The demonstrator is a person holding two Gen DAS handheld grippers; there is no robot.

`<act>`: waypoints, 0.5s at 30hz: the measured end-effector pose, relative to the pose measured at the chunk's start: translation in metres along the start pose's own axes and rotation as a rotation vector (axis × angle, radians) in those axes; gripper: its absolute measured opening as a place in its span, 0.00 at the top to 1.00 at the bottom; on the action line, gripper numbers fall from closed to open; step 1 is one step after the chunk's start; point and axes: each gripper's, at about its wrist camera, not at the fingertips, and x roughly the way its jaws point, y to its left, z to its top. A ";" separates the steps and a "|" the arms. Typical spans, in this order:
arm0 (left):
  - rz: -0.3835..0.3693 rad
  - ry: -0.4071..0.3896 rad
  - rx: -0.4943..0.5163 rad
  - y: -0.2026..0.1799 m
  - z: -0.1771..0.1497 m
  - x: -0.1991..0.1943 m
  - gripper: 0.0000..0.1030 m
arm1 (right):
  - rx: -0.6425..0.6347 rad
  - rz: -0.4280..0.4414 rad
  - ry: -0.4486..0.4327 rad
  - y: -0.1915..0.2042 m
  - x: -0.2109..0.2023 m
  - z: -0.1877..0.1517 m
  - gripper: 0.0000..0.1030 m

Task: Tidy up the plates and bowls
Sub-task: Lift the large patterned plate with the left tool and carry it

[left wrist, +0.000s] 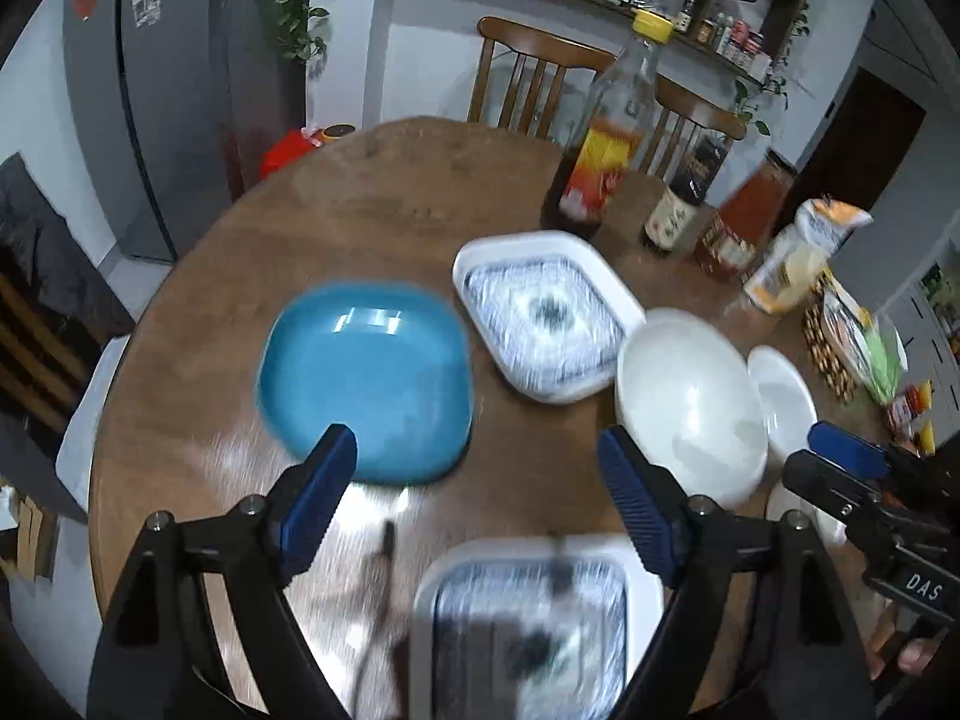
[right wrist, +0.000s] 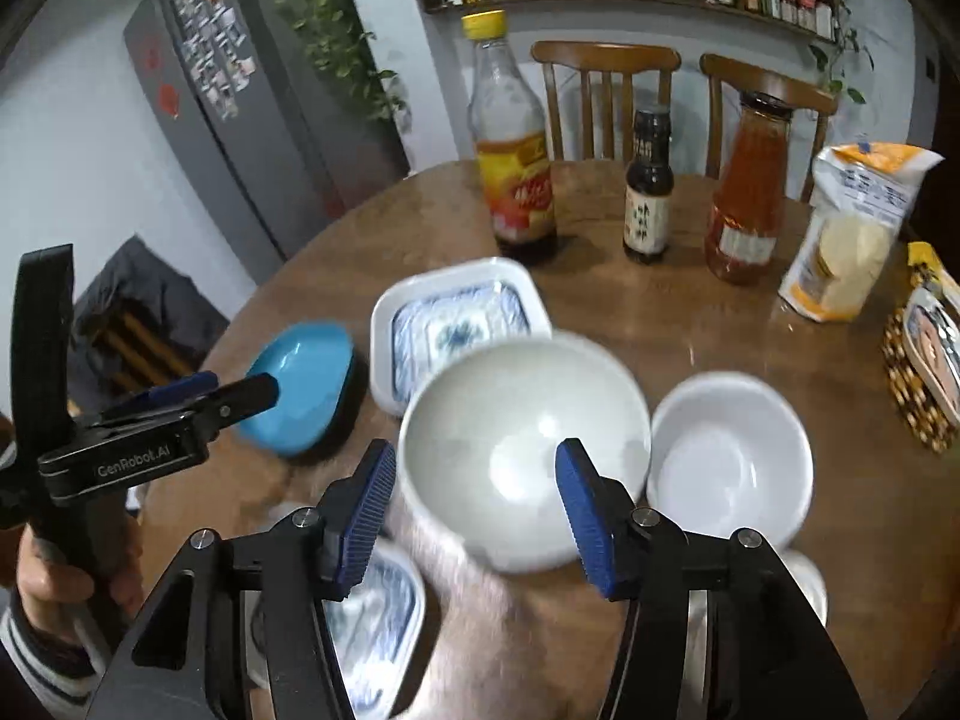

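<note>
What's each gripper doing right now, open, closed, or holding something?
Left gripper: open, holding nothing, above the table.
Right gripper: open, holding nothing; the white bowl shows between its fingers, untouched.

Table point(left wrist: 372, 192) is glossy varnished wood; on it the blue plate point(left wrist: 366, 378) and white bowl point(right wrist: 522, 450) look glazed and shiny, tall bottle point(right wrist: 513, 138) at the table's far side is clear plastic with paper label, gripper pads point(left wrist: 321, 498) are ribbed matt blue rubber on black plastic.
</note>
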 end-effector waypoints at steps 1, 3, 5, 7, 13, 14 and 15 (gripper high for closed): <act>-0.012 0.005 -0.008 0.000 0.010 0.006 0.20 | 0.004 0.012 0.016 -0.005 0.007 0.011 0.45; -0.026 0.031 -0.038 0.001 0.034 0.025 0.20 | 0.022 0.016 0.048 -0.013 0.026 0.032 0.45; -0.023 0.054 -0.069 0.005 0.051 0.039 0.20 | 0.015 0.018 0.093 -0.016 0.051 0.051 0.45; 0.002 0.085 -0.086 0.005 0.068 0.059 0.20 | 0.012 0.020 0.135 -0.020 0.070 0.064 0.45; 0.007 0.224 -0.129 0.017 0.096 0.116 0.29 | 0.038 0.002 0.253 -0.039 0.136 0.091 0.45; 0.001 0.244 -0.128 0.018 0.098 0.122 0.31 | 0.033 -0.008 0.272 -0.041 0.146 0.093 0.45; 0.003 0.268 -0.121 0.019 0.099 0.131 0.33 | 0.029 -0.015 0.291 -0.043 0.155 0.094 0.45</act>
